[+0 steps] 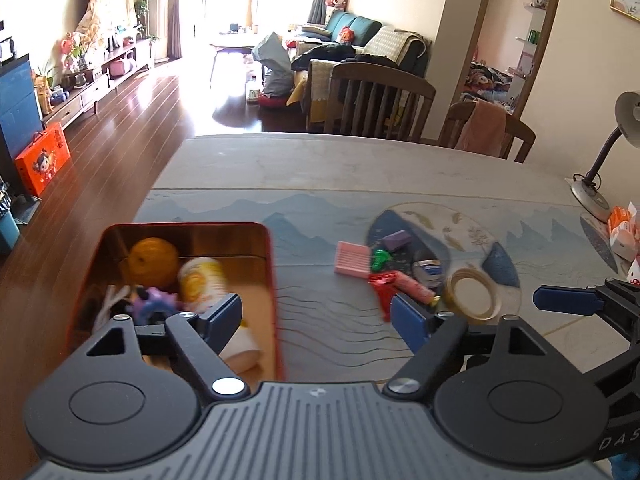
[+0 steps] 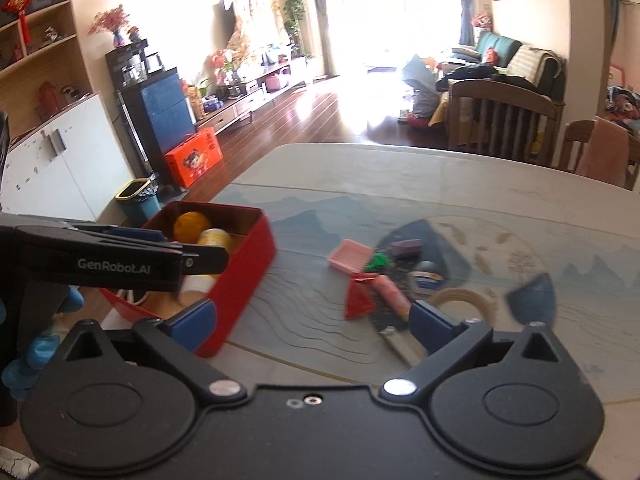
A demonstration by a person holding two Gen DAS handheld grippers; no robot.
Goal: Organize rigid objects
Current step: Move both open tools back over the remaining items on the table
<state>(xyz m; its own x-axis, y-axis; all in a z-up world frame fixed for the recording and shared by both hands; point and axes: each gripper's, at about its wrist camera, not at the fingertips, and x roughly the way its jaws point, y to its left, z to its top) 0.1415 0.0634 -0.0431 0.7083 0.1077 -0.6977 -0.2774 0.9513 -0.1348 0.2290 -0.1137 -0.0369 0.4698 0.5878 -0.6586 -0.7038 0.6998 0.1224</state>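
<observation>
Left tongs (image 1: 318,320) and right tongs (image 2: 316,326): both spread apart, nothing between them. Judged step: between pickups. Red tin (image 1: 276,280) at counter (image 1: 320,168) left (one orange, one cup visible). Next: pick from the loose pile: one pink comb (image 1: 352,259), one tape ring (image 1: 474,294), one purple block (image 1: 396,239).

"GenRobot.AI" reads in pale letters on the side of the left gripper (image 2: 120,246), seen at the left edge of the right wrist view. "DAS" reads in pale letters, cut off by the frame edge, on the body of the right gripper (image 1: 568,300), at the lower right of the left wrist view. The orange gift box (image 2: 195,156) on the floor, far ahead-left of the right gripper, carries print too blurred to read. Other packaging on the table: illegible.
</observation>
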